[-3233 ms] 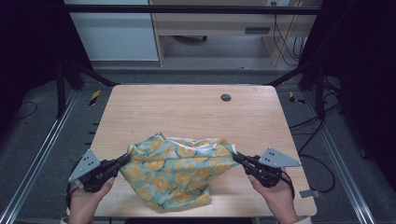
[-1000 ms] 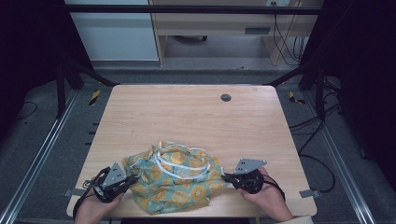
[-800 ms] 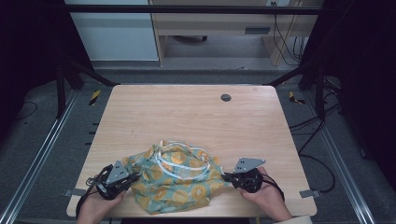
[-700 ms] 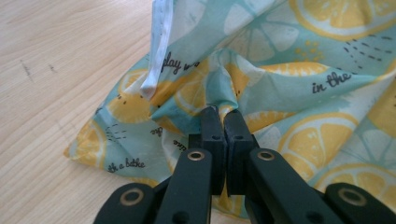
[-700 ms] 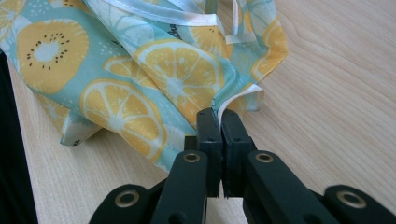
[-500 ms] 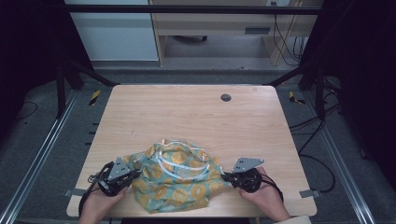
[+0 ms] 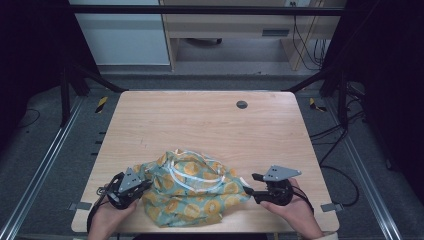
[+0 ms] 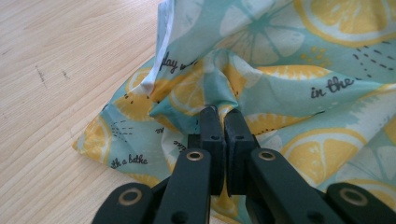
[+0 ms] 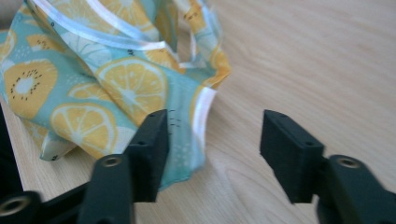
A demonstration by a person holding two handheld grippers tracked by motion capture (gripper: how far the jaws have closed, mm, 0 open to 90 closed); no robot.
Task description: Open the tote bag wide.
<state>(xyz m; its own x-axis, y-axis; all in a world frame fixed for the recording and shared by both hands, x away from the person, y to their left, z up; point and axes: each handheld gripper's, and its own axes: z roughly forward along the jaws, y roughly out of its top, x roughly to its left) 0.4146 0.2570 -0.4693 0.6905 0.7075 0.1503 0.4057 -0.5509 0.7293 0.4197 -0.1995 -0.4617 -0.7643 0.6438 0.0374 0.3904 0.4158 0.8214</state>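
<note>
A teal cloth printed with lemon slices lies crumpled on the near part of the wooden table. My left gripper is shut on a fold at the cloth's left side; in the left gripper view its jaws pinch the cloth at the left gripper tips. My right gripper stands at the cloth's right edge, and its jaws have just been opening. In the right gripper view the right gripper is open, with the cloth's white-hemmed corner lying loose between the jaws, beside the left one.
A small dark round grommet sits in the table near its far edge. A metal frame rail runs along the left of the table, and cables trail on the floor at the right.
My right gripper has opened and let go of the cloth's right edge, drawing slightly to the right. The left gripper keeps its hold and has not moved.
</note>
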